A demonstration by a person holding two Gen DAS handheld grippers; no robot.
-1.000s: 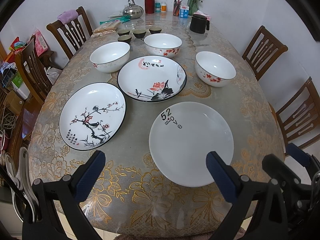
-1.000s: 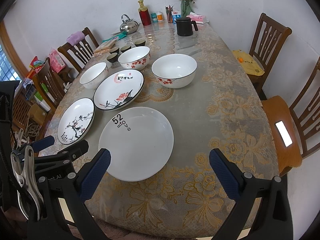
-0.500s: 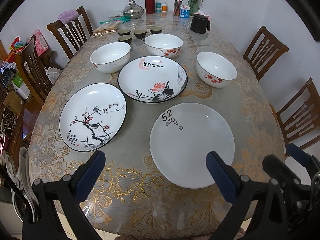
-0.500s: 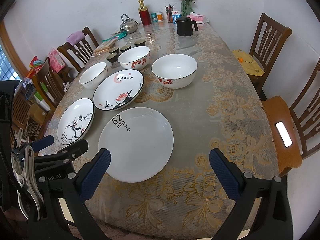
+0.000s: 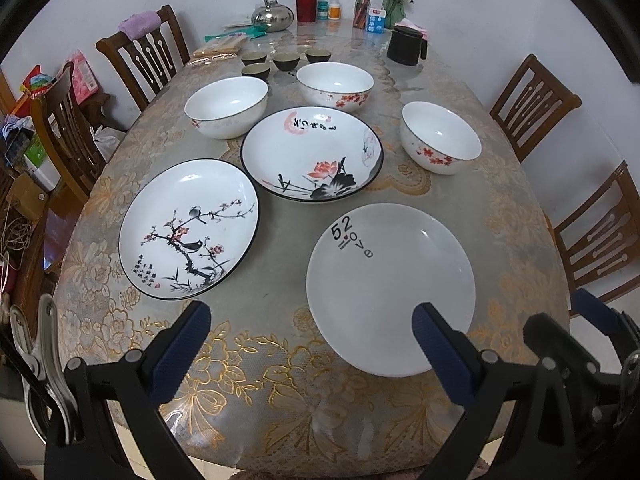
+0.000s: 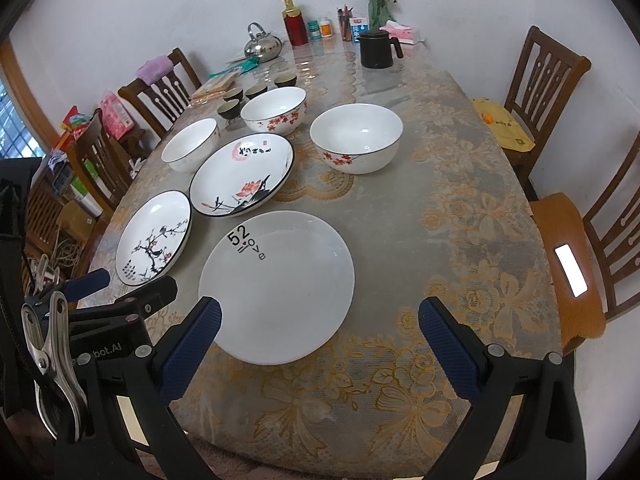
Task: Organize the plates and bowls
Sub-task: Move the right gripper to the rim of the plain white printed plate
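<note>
At the bottom of both frames the two grippers hang over the near table edge, each spread wide and holding nothing: the left gripper [image 5: 310, 342] and the right gripper [image 6: 320, 336].

Just past them lies the white plate [image 5: 390, 290], printed "52 love", flat on the tablecloth [image 6: 460, 240]. In the left view its near rim sits behind the right-hand finger, so the plate lies forward and to the right of that tool. In the right view it lies forward and left, its rim just beside the left-hand finger. It sits between the two tools, and I judge the right gripper slightly nearer; a rim grasp would come first.

Left of it is the bird plate [image 5: 188, 228], and beyond both the lotus plate [image 5: 312, 154], all three apart and unstacked. Farther up stand three bowls, well separated: left bowl [image 5: 226, 106], middle bowl [image 5: 335, 86], right bowl [image 5: 440, 138].

Only the right view shows the chair seat with a lit phone [image 6: 571, 265] at the right edge.
</note>
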